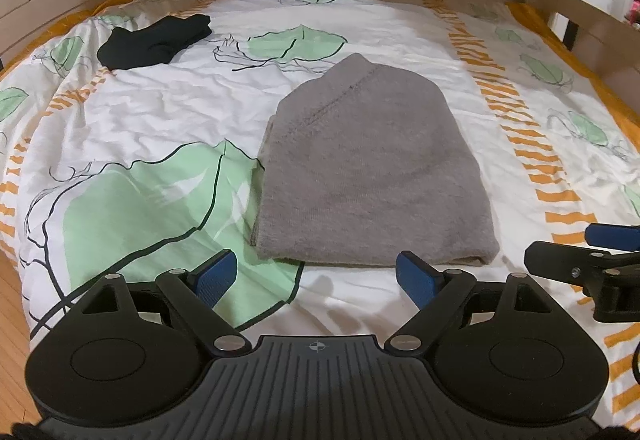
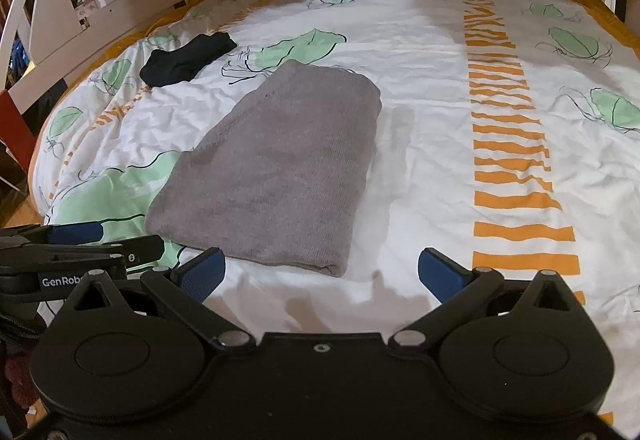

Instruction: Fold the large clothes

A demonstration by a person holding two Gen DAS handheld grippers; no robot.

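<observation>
Grey garment (image 1: 368, 167), apparently folded, on bedspread (image 1: 160, 111)

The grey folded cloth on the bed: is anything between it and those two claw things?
Nothing visible. Only bare quilt lies between the grey cloth and the open left gripper and right gripper. The black garment lies far off.

The left gripper (image 1: 317, 276) is matte black, with two round housings flanking a ribbed centre plate that carries a small crosshair mark. Silver pivot screws sit behind the fingers, whose pads (image 1: 214, 276) are blue and finely textured. The right gripper (image 2: 320, 274) has the same build: blue pads (image 2: 440, 274), silver screws, a plain centre plate. White "GenRobo" lettering shows on the left gripper's side.
</observation>
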